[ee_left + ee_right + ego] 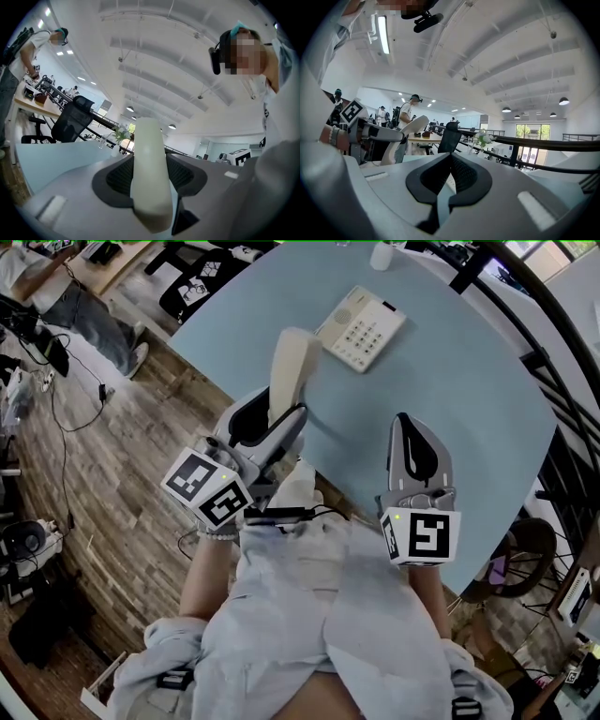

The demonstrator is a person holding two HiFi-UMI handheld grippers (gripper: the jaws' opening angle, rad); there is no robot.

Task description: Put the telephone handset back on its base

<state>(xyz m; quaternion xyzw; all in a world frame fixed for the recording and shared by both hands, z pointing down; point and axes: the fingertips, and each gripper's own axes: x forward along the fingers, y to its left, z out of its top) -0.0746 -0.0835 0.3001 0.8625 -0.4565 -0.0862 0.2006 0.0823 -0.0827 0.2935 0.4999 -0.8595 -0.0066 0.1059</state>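
A cream telephone handset (292,369) stands upright, clamped at its lower end by my left gripper (281,424) over the near edge of the pale blue table (469,381). In the left gripper view the handset (149,173) fills the gap between the jaws of the left gripper (150,161). The cream phone base (362,328), keypad up, lies on the table beyond and to the right of the handset. My right gripper (413,448) hovers over the table's near right part with its jaws together and nothing in them. The right gripper view shows the right gripper (451,158) shut, with the handset (404,135) to its left.
A small white container (382,254) stands at the table's far edge. A black railing (553,362) curves along the right side. Black chairs (202,282) and a person (66,296) are on the wooden floor (122,456) to the left.
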